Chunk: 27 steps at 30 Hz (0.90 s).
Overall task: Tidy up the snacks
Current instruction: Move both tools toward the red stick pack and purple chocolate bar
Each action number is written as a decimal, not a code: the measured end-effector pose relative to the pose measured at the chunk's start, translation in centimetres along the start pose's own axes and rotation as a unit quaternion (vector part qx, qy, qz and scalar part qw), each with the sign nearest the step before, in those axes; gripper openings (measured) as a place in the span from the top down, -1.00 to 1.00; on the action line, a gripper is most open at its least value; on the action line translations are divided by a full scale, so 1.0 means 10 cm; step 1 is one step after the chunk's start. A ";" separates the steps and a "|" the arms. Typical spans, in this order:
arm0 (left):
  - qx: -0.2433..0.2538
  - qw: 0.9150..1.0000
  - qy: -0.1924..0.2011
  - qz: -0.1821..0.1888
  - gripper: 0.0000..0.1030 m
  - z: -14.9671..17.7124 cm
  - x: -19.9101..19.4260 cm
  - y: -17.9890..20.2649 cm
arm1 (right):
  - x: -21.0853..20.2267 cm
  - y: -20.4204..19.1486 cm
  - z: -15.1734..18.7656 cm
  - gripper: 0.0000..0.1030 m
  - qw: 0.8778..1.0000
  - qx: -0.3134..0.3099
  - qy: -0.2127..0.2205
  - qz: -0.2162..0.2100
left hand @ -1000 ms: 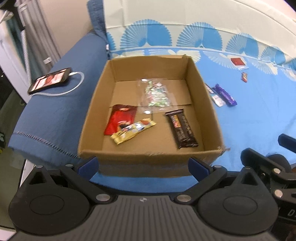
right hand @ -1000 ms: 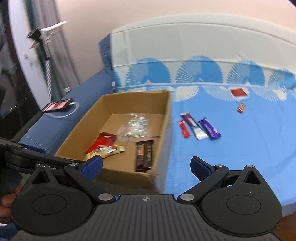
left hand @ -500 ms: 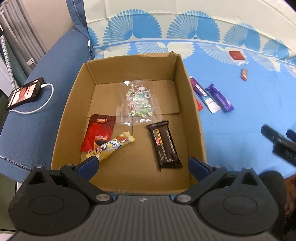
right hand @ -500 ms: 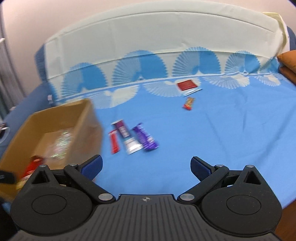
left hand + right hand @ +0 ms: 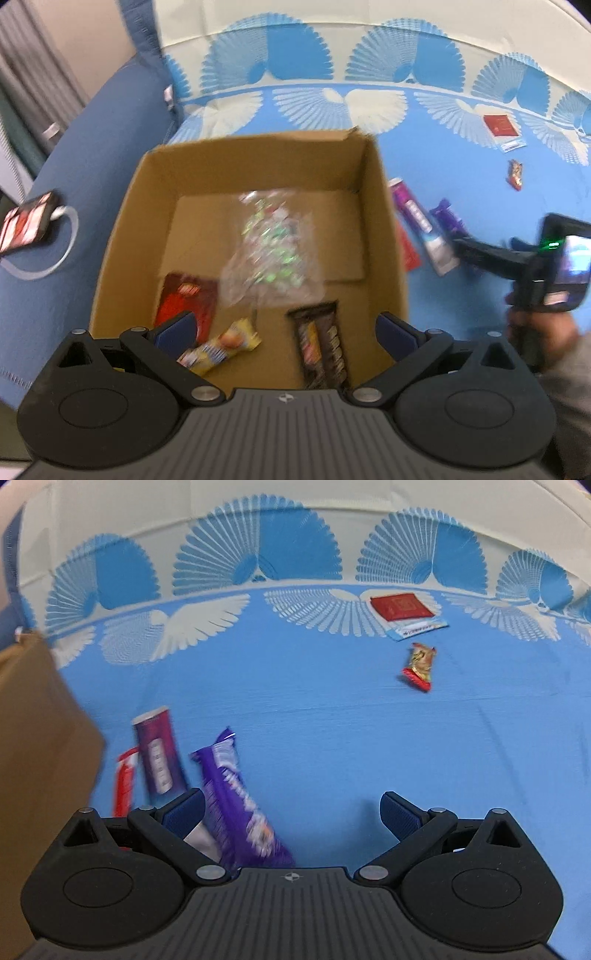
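- Four snacks lie in the cardboard box (image 5: 122, 236), centre of the left wrist view: clear candy bag (image 5: 271, 251), red packet (image 5: 186, 306), yellow wrapped bar (image 5: 221, 345), dark chocolate bar (image 5: 323, 347).
- Five snacks remain on the blue bedsheet (image 5: 332, 731). Three are grouped just beside the box's right wall: thin red stick (image 5: 125, 784), maroon-and-white bar (image 5: 157, 758), purple bar (image 5: 236, 805). Two sit well apart, upper right of the right wrist view: red flat packet (image 5: 400, 607), small red-gold candy (image 5: 419, 666).
- Left gripper (image 5: 283, 328): fingers spread, nothing between them, hovering over the near edge of the box.
- Right gripper (image 5: 291, 814): fingers spread wide, empty, low over the sheet. Frames are motion-blurred.
- Key relation: the purple bar lies at lower left of the right wrist view, passing just inside the left finger (image 5: 184, 812), so it is off-centre toward that finger. Its long axis runs roughly away from the camera, tilted slightly, nearly along the fingers.
- Judgement: the right gripper is clearly the nearer one. It likely needs a shift toward frame left to centre the bar, then a squeeze across the bar's narrow width.
- Risk: the maroon-and-white bar is just beside the purple one, touching or overlapping near the finger, and could be caught too.
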<state>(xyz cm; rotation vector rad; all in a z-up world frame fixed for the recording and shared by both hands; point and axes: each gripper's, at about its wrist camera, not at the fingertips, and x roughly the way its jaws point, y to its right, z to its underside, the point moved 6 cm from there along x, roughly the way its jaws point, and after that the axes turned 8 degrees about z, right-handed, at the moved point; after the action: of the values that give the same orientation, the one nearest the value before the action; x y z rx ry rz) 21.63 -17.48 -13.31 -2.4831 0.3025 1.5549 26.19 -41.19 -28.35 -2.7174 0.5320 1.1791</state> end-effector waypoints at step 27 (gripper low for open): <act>-0.062 0.997 0.045 -0.029 -0.99 -0.74 0.20 -0.18 | -0.01 -0.75 0.04 -0.99 0.978 -0.162 0.039 -0.126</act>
<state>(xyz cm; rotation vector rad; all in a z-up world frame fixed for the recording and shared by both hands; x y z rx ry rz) 29.42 -17.87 -11.85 -2.6351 0.1511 1.4850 28.60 -34.05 -28.72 -2.9931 -0.0063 1.1839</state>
